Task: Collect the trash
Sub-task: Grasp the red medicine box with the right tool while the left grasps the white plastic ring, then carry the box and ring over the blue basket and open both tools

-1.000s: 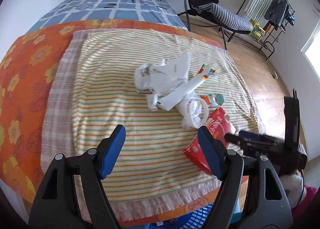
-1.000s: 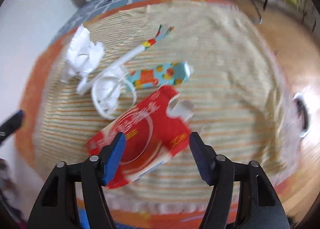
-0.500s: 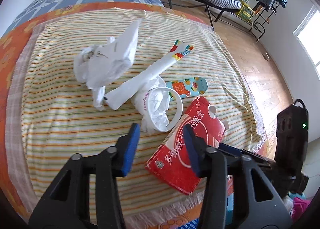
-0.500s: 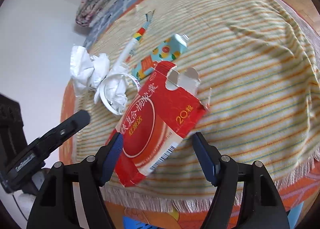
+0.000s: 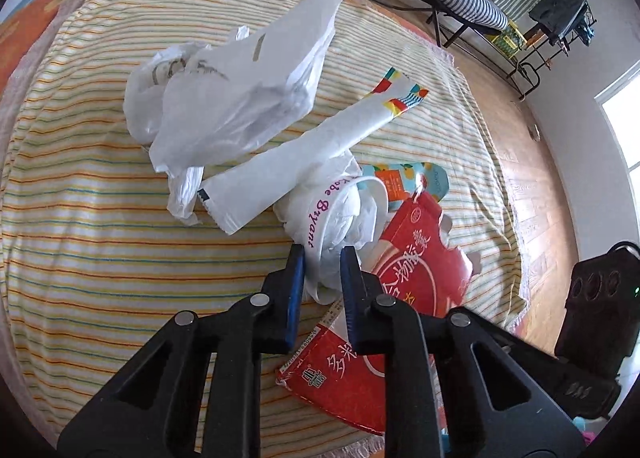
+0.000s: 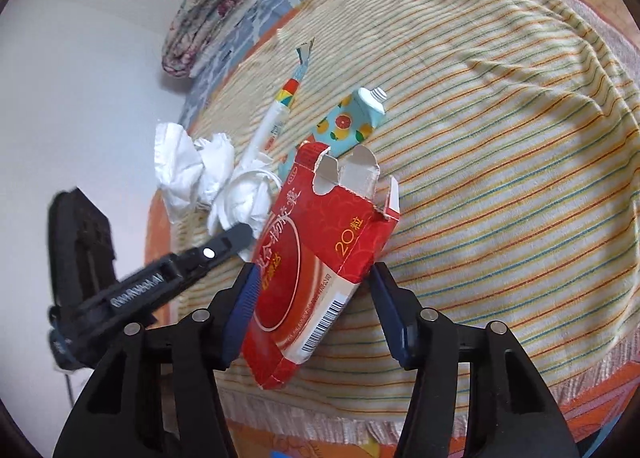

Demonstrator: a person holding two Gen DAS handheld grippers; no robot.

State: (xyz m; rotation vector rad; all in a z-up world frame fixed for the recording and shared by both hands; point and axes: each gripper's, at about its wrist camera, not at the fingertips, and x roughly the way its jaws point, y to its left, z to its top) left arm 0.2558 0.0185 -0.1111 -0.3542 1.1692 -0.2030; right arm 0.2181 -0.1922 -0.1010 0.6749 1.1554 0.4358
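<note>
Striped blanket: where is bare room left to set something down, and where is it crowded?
Free: the striped blanket right of the red carton, and its left side beside the white plastic bag. Crowded: the centre, around the crumpled cup and juice carton.

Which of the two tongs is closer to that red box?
Right. The right tongs straddle the red box, fingers on both sides. The left tongs sit beside it, closing on the white cup.
</note>
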